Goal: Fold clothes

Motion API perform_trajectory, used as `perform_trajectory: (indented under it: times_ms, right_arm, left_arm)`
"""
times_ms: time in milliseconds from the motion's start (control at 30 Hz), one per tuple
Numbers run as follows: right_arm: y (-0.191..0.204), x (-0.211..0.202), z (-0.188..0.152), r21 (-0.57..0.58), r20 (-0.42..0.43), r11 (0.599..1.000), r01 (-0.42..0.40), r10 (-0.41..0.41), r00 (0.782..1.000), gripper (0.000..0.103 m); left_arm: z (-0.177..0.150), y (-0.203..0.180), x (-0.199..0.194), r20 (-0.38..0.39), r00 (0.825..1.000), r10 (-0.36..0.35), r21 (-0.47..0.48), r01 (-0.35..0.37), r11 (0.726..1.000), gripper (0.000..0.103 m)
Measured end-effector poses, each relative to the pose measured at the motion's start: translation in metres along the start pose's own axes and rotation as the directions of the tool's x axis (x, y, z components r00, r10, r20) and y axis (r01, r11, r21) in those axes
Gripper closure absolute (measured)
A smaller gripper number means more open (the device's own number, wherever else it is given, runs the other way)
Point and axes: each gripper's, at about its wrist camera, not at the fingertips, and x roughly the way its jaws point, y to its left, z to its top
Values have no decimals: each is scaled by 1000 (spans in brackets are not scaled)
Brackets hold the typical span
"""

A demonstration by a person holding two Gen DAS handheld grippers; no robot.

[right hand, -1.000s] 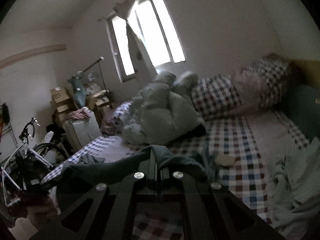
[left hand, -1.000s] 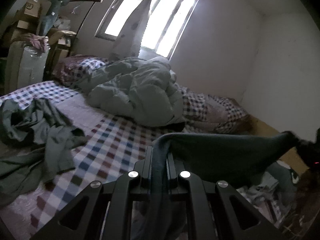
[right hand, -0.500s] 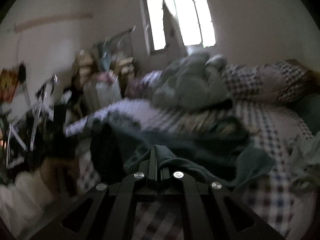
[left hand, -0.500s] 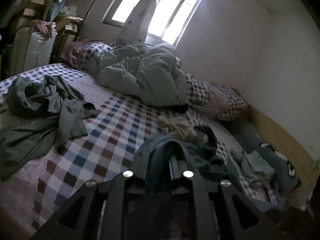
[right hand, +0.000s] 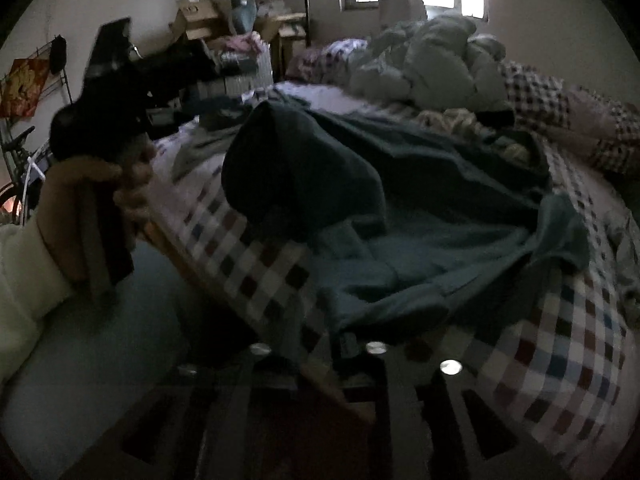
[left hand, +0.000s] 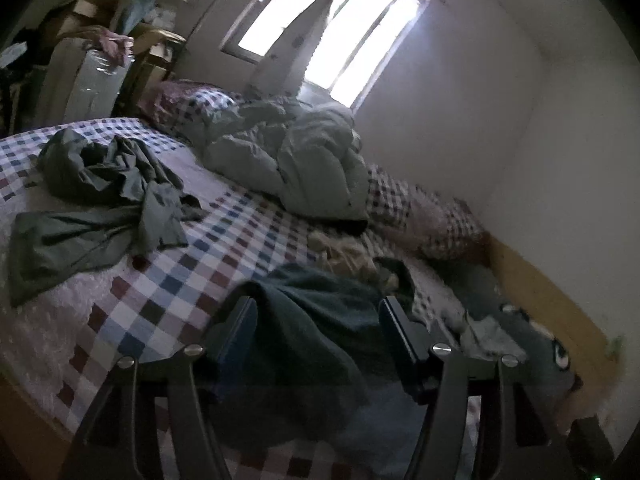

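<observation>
left claw [left hand: 316,312]: jaws opening, spread wide, with a fold of the dark teal garment [left hand: 312,320] lying loose between them; the pads do not press on it. right claw [right hand: 316,356]: jaws opening, blurred at the near edge of the bed [right hand: 560,344]; cloth lies just ahead of them, and no pinch is visible. the left hand [right hand: 92,200] shows to the left of the right claw, gripping its tool.

directly ahead of both claws the teal garment lies on the checked bed in a loose heap, rumpled, with no neat fold made. judgement: it has just been laid down for spreading; folding proper is not begun.

further ahead and to the left of the left claw, a green garment [left hand: 104,208] lies crumpled, untouched. beyond, a pale quilt [left hand: 296,168] is bunched under the window [left hand: 340,40].
</observation>
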Motion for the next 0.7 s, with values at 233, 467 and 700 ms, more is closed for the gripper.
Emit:
perform_trajectory:
  times_ms: [233,467,700]
  right_arm:
    - [-4,-16,-17,37,-35,999,-34,35,999,56]
    - [-12,-30,-22,84,-53,993,-84,89,995,53]
    - [6,-30,-42,69,-99,990,-127,134,986,54]
  left_arm:
    - [-16,-37,11,-74,996,-57,104,65,992,35]
    - [-34,-64,23,-145,984,-107,157,129,979,35]
    - [-48,-77,27,-190,974,-121,186,156,970,35]
